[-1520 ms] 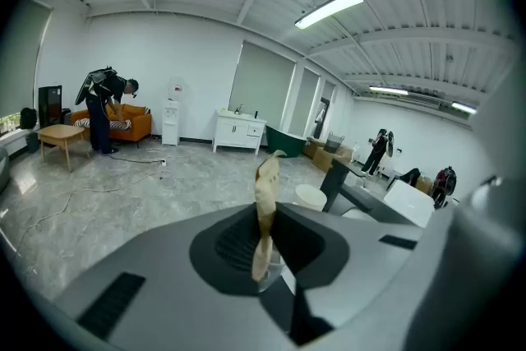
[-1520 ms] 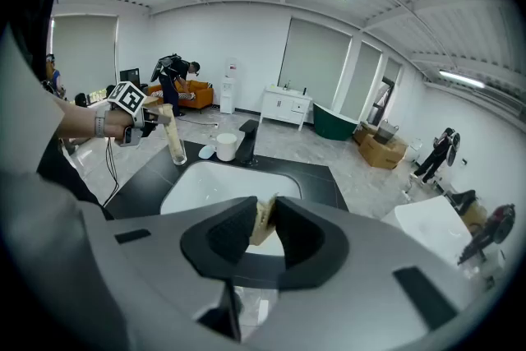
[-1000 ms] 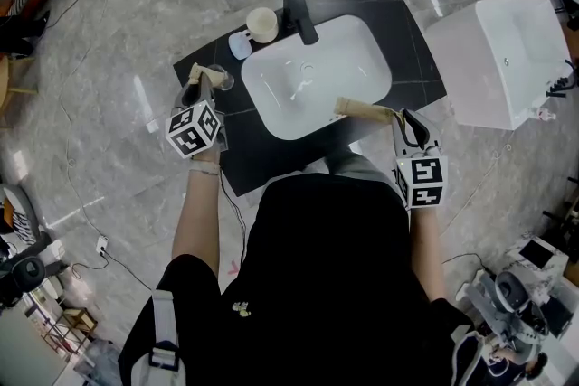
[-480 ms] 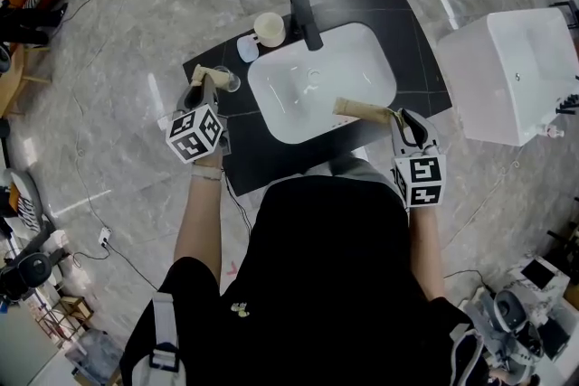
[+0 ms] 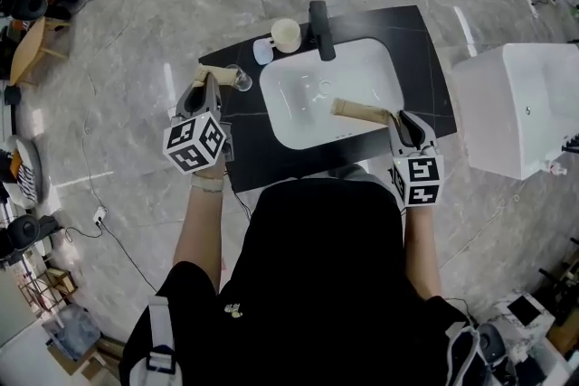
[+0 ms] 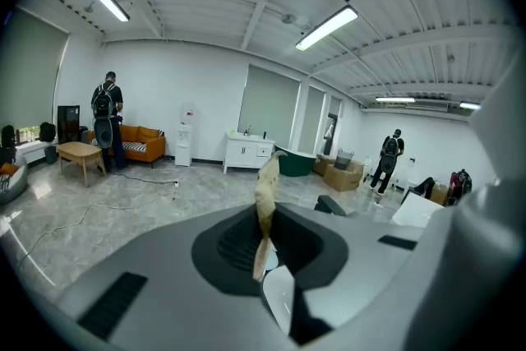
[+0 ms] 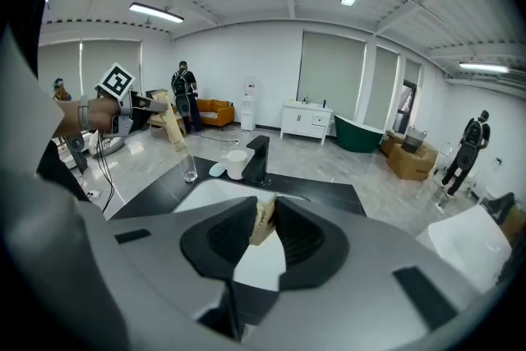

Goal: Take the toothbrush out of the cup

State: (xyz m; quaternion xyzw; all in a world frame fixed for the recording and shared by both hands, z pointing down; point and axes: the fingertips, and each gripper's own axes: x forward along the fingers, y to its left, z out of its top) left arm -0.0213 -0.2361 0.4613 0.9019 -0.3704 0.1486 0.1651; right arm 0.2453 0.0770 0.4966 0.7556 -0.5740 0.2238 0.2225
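My left claw (image 6: 265,247) clenched on slim beige toothbrush (image 6: 265,193), just above clear glass cup (image 7: 190,167), apparently free. My right claw (image 7: 261,230) grasps tan tube-shaped item (image 5: 360,111) over white sink (image 5: 353,72). Lift-out step; next, carry toothbrush aside.

Black counter (image 5: 427,50) holds basin (image 5: 339,95), faucet (image 5: 320,28), cream cup (image 5: 286,34), clear glass (image 5: 241,80).

white basin (image 5: 298,117) | black faucet (image 5: 321,18) at rim | black counter (image 5: 425,54) | white tub (image 5: 520,108)
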